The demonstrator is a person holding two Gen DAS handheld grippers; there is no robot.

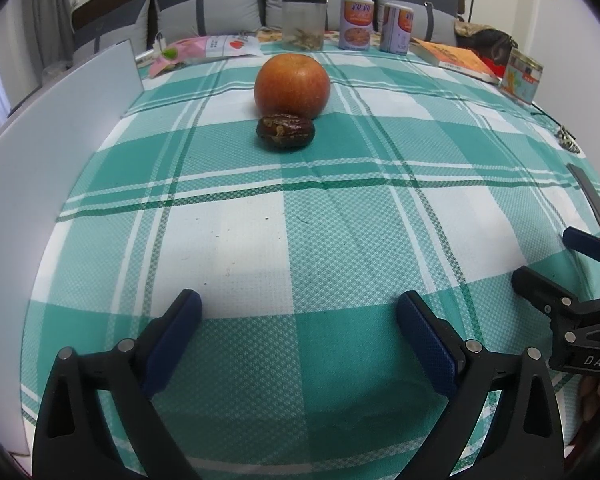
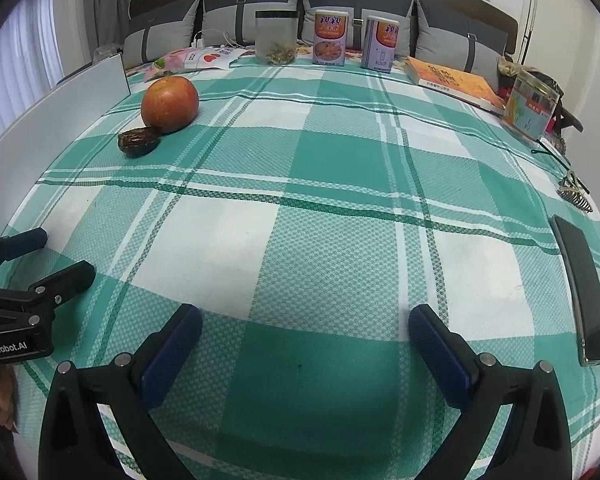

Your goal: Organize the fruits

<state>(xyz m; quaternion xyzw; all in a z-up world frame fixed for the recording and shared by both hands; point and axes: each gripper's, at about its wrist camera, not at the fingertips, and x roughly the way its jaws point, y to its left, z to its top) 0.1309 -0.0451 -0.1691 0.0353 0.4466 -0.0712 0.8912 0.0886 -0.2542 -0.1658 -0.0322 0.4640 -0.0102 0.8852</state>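
A red-orange apple (image 1: 292,85) sits on the green-and-white checked tablecloth (image 1: 340,208), with a small dark brown date (image 1: 285,131) touching its near side. Both also show at the far left in the right wrist view: apple (image 2: 170,104), date (image 2: 138,141). My left gripper (image 1: 298,312) is open and empty, low over the cloth, well short of the fruit. My right gripper (image 2: 306,326) is open and empty, to the right of the left one. Each gripper appears at the edge of the other's view: right (image 1: 548,264), left (image 2: 56,256).
A white board (image 1: 60,128) stands along the left edge. At the back stand a clear jar (image 1: 303,22), two printed tins (image 1: 356,23), snack packets (image 1: 212,46), an orange book (image 1: 458,60) and a small box (image 1: 521,76). A dark phone (image 2: 582,288) and a metal clip (image 2: 574,190) lie right.
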